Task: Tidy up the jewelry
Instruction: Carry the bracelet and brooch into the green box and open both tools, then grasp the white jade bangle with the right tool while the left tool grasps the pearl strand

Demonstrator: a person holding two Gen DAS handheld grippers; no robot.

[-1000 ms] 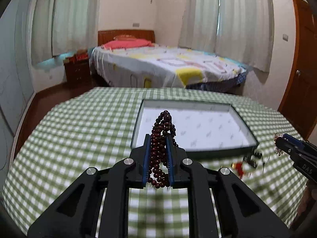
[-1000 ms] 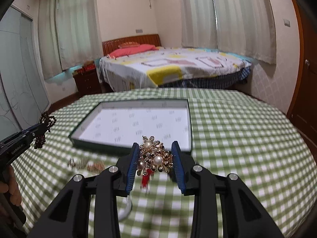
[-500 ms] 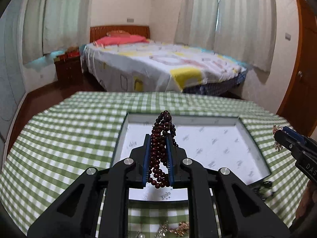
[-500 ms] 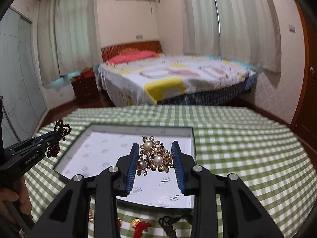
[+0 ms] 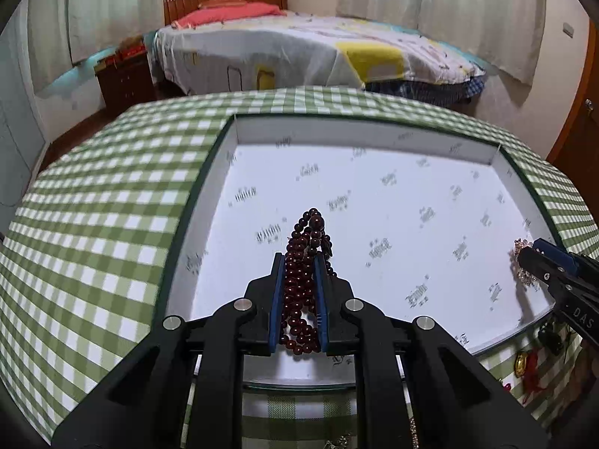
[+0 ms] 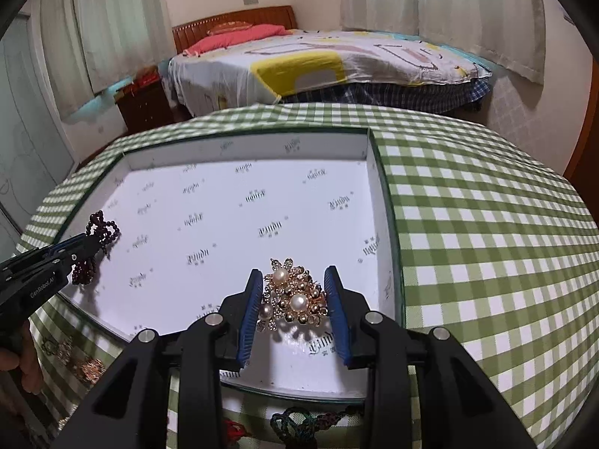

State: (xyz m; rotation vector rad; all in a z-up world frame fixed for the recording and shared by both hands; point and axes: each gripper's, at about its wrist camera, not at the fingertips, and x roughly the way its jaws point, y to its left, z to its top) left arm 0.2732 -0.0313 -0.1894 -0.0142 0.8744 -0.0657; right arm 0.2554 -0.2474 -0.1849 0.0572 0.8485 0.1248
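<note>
A shallow white-lined box [image 5: 232, 138] [image 6: 374, 157] with a dark green rim lies on the green checked tablecloth. My left gripper [image 5: 298, 262] [image 6: 88, 245] is shut on a coiled dark red bead bracelet [image 5: 301, 280] [image 6: 101, 230] and hangs over the box's near left part. My right gripper [image 6: 294, 280] [image 5: 529, 258] is shut on a gold brooch with pearls [image 6: 294, 297] [image 5: 522, 243], over the box's near right part. Both pieces hang above the box floor, which holds nothing else.
Loose jewelry lies on the cloth in front of the box: gold pieces [image 6: 88, 368], a red charm [image 5: 524, 364] and a dark green knotted cord [image 6: 295, 424]. A person's hand [image 6: 22, 366] holds the left tool. Beyond the table stand a bed [image 5: 318, 48] and a nightstand [image 5: 125, 78].
Both grippers moved forward and down from the table's near side to over the box, still carrying the bracelet and the brooch. The loose jewelry now lies behind them at the frame bottoms.
</note>
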